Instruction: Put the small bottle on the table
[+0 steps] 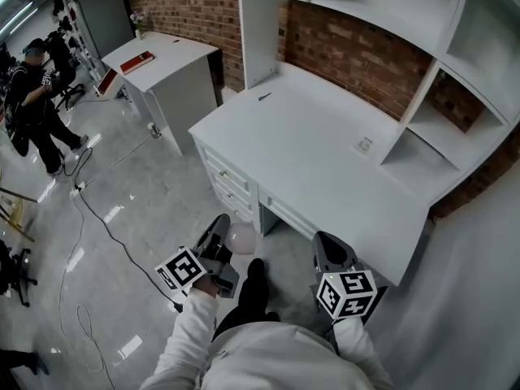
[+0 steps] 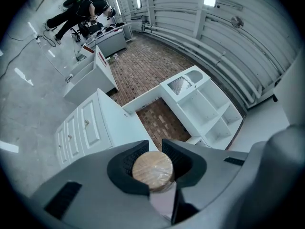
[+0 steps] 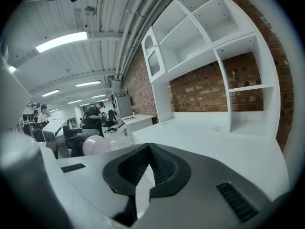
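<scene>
A small pale pink bottle [image 1: 242, 236] with a round wooden cap [image 2: 152, 171] sits between the jaws of my left gripper [image 1: 230, 227], which is shut on it. The left gripper [image 2: 153, 151] is off the near left corner of the white table [image 1: 325, 153], over the floor and in front of the drawers. In the right gripper view the bottle [image 3: 96, 145] shows as a pink bulb at the left. My right gripper [image 1: 329, 246] hangs just off the table's front edge. Its jaws [image 3: 149, 149] meet at the tips with nothing between them.
A white shelf hutch [image 1: 439, 55] stands on the table's back and right side. A small flat tag [image 1: 365, 145] and a dark sliver [image 1: 265, 97] lie on the top. Drawers [image 1: 231, 189] face the floor. A second white desk [image 1: 166, 59], a standing person [image 1: 36, 96] and floor cables [image 1: 97, 218] are at the left.
</scene>
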The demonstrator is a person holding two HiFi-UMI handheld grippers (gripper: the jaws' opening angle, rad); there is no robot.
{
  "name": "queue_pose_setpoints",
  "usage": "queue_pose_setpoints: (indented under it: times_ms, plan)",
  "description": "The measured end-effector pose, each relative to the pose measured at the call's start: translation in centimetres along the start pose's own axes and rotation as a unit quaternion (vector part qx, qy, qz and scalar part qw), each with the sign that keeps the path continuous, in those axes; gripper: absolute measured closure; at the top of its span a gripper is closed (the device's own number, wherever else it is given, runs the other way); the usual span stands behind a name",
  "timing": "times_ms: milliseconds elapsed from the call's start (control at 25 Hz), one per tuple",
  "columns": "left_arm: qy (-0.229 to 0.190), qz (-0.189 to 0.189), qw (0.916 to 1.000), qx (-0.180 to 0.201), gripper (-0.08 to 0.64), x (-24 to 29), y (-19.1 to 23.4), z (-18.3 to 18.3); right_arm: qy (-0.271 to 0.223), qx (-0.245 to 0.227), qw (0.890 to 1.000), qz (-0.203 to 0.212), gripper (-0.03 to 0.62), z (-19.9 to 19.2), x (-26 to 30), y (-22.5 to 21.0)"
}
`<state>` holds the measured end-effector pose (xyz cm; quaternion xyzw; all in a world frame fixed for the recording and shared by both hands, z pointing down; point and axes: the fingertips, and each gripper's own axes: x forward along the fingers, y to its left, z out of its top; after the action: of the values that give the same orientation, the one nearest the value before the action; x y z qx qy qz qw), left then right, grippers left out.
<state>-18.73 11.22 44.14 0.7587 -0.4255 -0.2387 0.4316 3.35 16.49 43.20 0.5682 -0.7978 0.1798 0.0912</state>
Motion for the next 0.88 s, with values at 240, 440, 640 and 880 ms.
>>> queue_pose_setpoints:
  times_ms: [240,440,640,880]
  plan:
    - [0.000,0.003,1.0000,-0.006,0.462,4.9,2.8,3.1,0.007,0.002,1.000,0.002,0.565,1.9,6.6,-0.9]
    - [0.009,0.011,0.9999,-0.004,0.462,9.4,5.0,5.8,0.012,0.006,1.000,0.005,0.565,3.7,12.0,-1.4]
    - [0.026,0.017,0.9995,-0.003,0.462,13.5,7.0,7.9,0.018,0.010,1.000,-0.005,0.565,5.3,16.2,-2.4]
    - [0.050,-0.004,0.9988,-0.004,0.462,19.2,8.4,9.8,0.017,0.018,0.999,-0.030,0.565,6.9,20.2,-4.1]
